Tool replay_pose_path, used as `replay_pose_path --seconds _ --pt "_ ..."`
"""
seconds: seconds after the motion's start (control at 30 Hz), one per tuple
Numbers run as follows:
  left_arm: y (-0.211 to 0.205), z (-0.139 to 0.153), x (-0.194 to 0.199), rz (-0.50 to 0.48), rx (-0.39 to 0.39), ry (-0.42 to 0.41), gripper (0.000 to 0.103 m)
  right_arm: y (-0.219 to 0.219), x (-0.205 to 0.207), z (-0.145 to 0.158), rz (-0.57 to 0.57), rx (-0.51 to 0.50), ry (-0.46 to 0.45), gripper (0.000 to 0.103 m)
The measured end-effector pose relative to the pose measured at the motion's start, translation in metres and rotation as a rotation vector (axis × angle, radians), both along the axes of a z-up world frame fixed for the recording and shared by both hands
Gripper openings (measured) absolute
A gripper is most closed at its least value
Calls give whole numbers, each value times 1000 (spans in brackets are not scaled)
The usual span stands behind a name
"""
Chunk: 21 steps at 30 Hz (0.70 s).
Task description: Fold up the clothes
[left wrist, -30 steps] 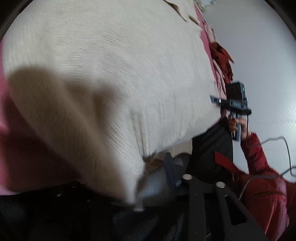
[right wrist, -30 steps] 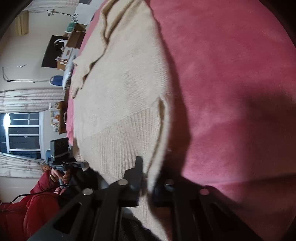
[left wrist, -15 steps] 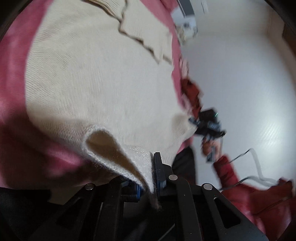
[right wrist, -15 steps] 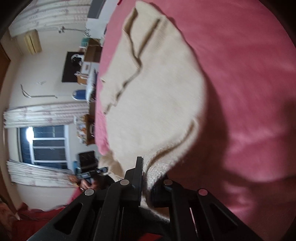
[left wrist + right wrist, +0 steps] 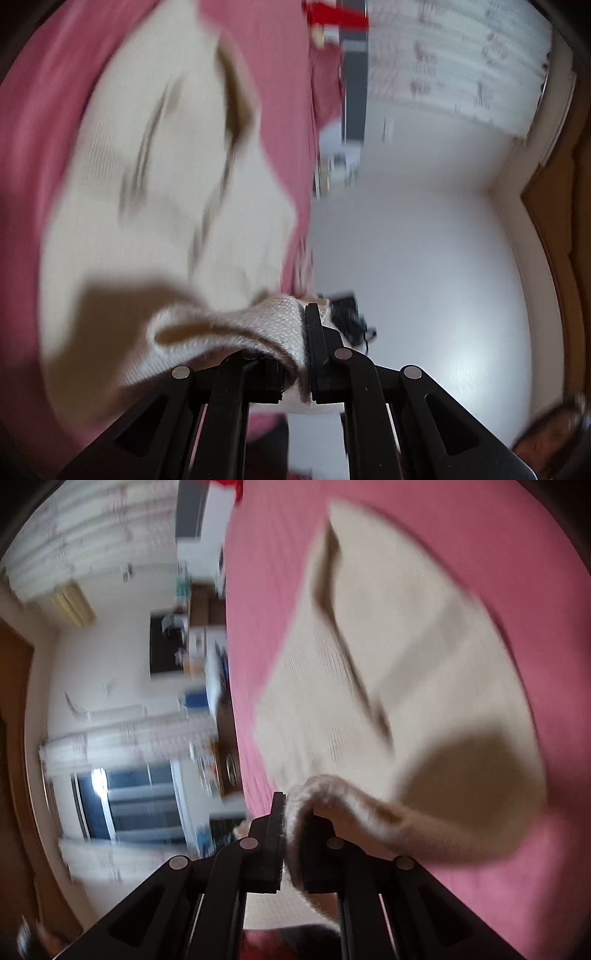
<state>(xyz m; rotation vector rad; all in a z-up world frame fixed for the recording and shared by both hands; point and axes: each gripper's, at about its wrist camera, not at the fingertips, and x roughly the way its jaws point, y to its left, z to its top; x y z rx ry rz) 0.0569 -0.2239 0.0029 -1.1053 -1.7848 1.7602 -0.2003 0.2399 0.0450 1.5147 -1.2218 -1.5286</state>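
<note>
A: Let's start on the left. Our left gripper (image 5: 308, 350) is shut tight on the bottom edge of the cream sweater (image 5: 166, 177). The knit is bunched up and squeezed between the two jaws.

B: Yes, and a second ago that edge hung low, close to us. Now we have lifted it up and are carrying it forward over the pink bed (image 5: 33, 122).

A: So the bottom of the sweater is coming up off the bed. We think we are in the middle of the big fold, bottom edge going toward the top.

B: Where is the rest of it?

A: It lies flat on the bed in front of us, with the sleeves already tucked in on top. Its right side lies close to the right edge of the bed, next to the white floor (image 5: 424, 277).

B: Now the right side. Our right gripper (image 5: 291, 834) is also clamped on the sweater (image 5: 406, 664). The hem curls over one jaw like a little hill.

A: Both hands hold the same edge, one near each corner, we think. The pictures are blurry, so we must be moving fast.

B: Past the left edge of the bed (image 5: 266, 590) we see a window (image 5: 129, 801) and curtains (image 5: 74, 539).

A: Next we should lay the hem down near the neck, nice and even.
</note>
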Motion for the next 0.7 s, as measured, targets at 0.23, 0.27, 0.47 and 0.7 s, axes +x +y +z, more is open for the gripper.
replay_pose_path --seconds 0.23,0.27,0.47,0.7 --pt "-50 2 -77 205 -44 -29 10 10 -89 -27 -274 52 -55 28" --pt "-50 3 -81 187 -32 -14 15 12 -89 -26 -269 48 -53 28" --pt "-76 16 -67 321 -14 71 43 21 -76 -7 -173 183 70 29" --pt "-17 29 -58 133 -271 147 66 6 -45 8 -15 338 286 29"
